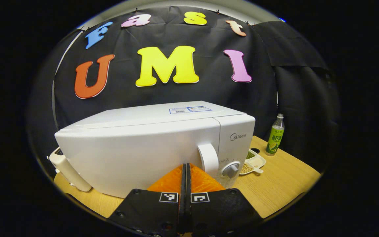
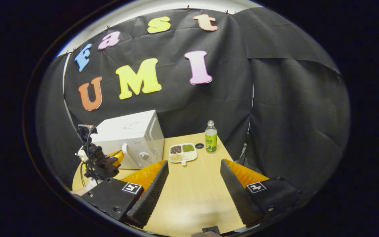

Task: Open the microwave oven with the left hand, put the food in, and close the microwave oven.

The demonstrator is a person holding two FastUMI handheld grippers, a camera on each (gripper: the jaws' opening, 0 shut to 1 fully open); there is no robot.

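bench (image 2: 189,194): wood | green-label drink bottle (image 2: 211,137) far edge | small black ring (image 2: 199,145) beside it | white appliance (image 1: 67,169) left corner

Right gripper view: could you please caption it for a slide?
Open right gripper faces the divided food tray beside the closed microwave.

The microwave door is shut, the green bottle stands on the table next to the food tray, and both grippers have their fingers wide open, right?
Not quite. Only the right gripper has its fingers wide open, as the right gripper view shows. The left gripper has its fingers pressed together with nothing between them, as the left gripper view shows. The rest holds: the microwave door is shut, and the green bottle stands on the table next to the food tray.
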